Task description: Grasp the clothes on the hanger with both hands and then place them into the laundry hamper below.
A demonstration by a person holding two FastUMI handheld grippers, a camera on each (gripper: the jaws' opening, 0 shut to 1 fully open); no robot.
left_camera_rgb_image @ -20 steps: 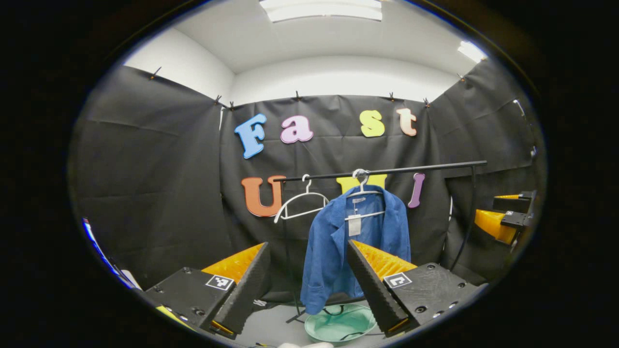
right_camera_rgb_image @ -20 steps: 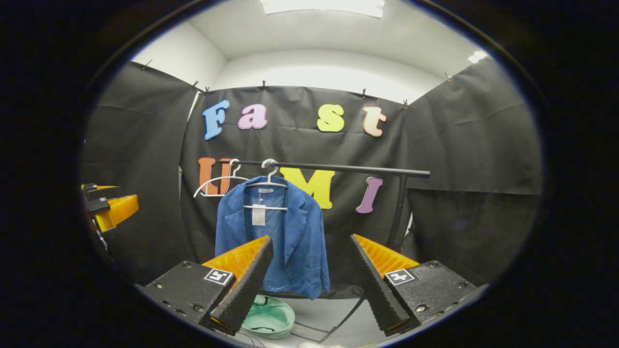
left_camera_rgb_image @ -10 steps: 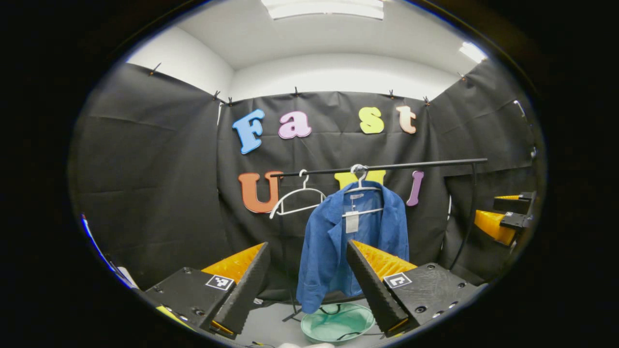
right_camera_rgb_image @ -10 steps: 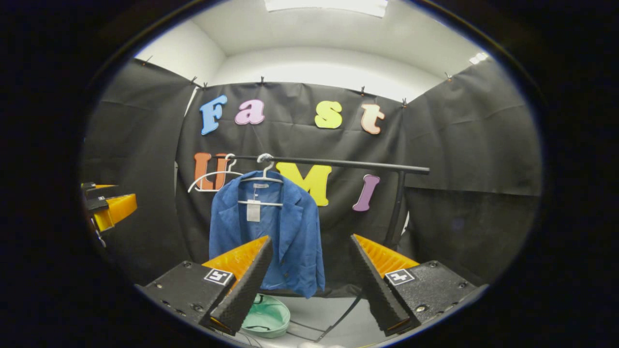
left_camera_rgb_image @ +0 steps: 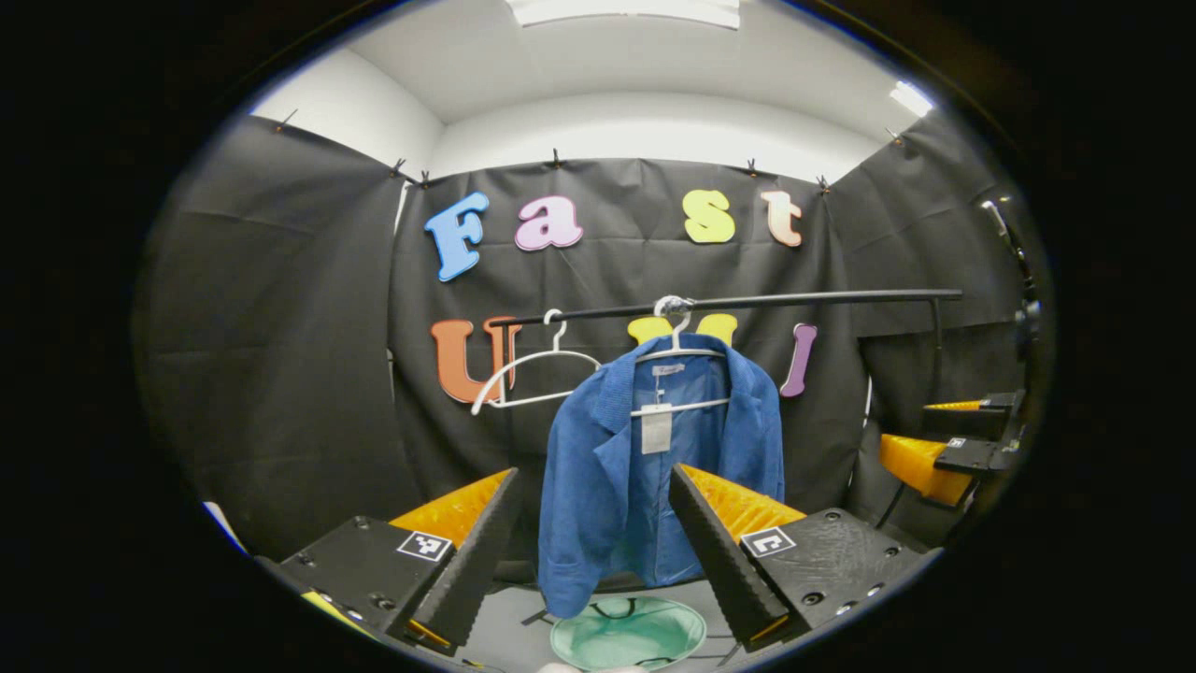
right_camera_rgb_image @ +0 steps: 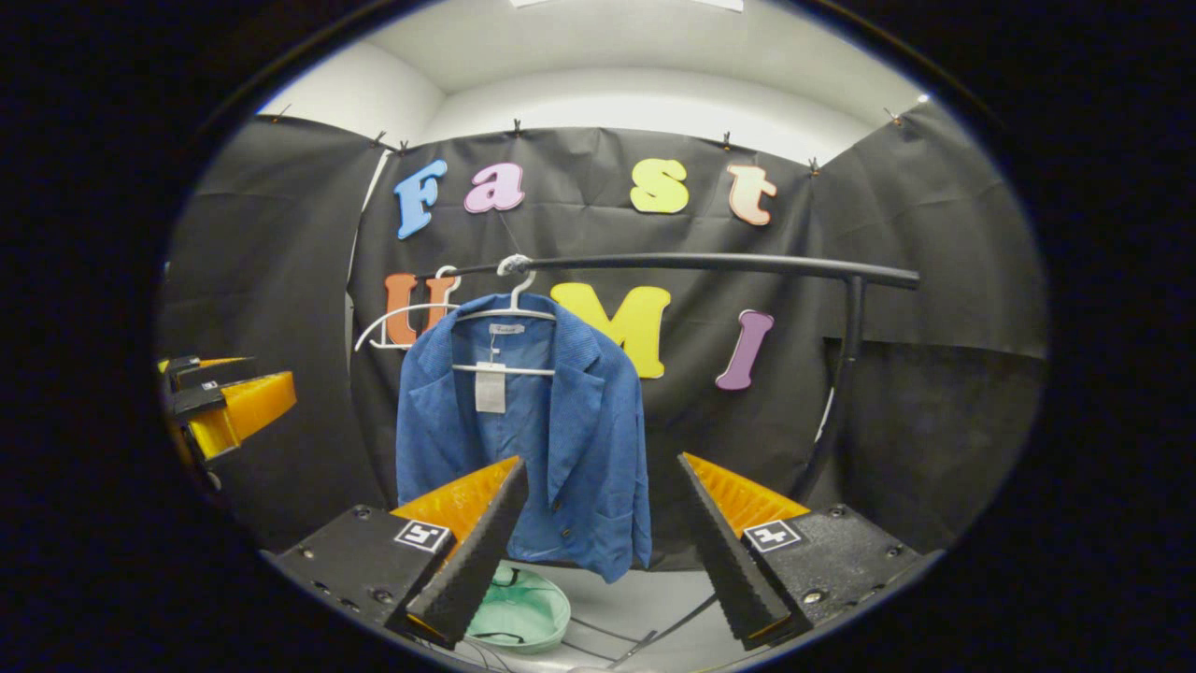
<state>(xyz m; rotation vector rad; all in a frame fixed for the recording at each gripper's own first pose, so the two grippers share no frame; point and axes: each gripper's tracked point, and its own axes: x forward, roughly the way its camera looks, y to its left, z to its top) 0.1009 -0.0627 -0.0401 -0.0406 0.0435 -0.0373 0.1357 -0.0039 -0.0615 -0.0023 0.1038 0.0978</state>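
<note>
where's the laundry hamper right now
The green laundry hamper sits on the floor directly under the blue jacket hanging from the black rail; in the right gripper view it lies low and left of centre.

From my seat I see the black rail [left_camera_rgb_image: 729, 301] carrying everything, a horizontal bar with an upright post at its right end. On it hang two white hangers: the bare hanger [left_camera_rgb_image: 533, 374] sits just left of the loaded hanger [left_camera_rgb_image: 675, 350], which holds the blue jacket [left_camera_rgb_image: 645, 477]. Under the jacket, the grey floor [right_camera_rgb_image: 645, 598] carries the green laundry hamper [left_camera_rgb_image: 628, 634], lying directly below the hem, with the rail's dark foot bars beside it.
</note>
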